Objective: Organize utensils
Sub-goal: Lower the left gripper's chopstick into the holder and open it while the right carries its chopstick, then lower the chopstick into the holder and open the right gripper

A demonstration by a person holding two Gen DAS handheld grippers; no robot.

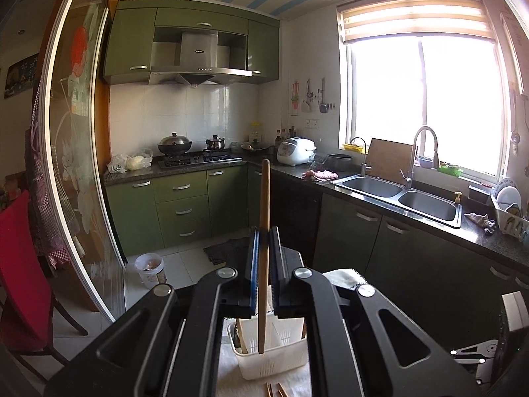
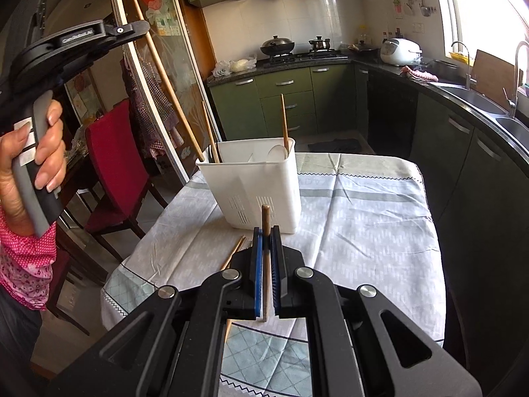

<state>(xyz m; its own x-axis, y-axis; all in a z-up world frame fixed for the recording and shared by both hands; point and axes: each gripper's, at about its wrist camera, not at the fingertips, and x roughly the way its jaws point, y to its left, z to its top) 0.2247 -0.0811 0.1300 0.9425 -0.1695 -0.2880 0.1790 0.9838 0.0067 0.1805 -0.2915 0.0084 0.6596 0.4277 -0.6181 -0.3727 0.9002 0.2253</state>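
Note:
My left gripper (image 1: 263, 231) is shut on a long wooden chopstick (image 1: 264, 198) that stands nearly upright above the white utensil holder (image 1: 271, 357). In the right wrist view a hand carries that left gripper (image 2: 143, 28) high at the upper left, and its chopstick (image 2: 165, 79) slants down to the holder's (image 2: 254, 185) left corner. My right gripper (image 2: 265, 231) is shut on a second chopstick (image 2: 265, 218), just in front of the holder. Inside the holder stand two chopsticks (image 2: 283, 122) and a white spoon (image 2: 277, 152). Loose chopsticks (image 2: 233, 253) lie on the cloth-covered table (image 2: 363, 215).
A red chair (image 2: 112, 165) stands left of the table, beside a glass sliding door (image 2: 148, 66). A dark counter with a double sink (image 1: 396, 195) runs along the right. Green cabinets and a stove (image 1: 198, 158) are at the back. A white bin (image 1: 150, 269) sits on the floor.

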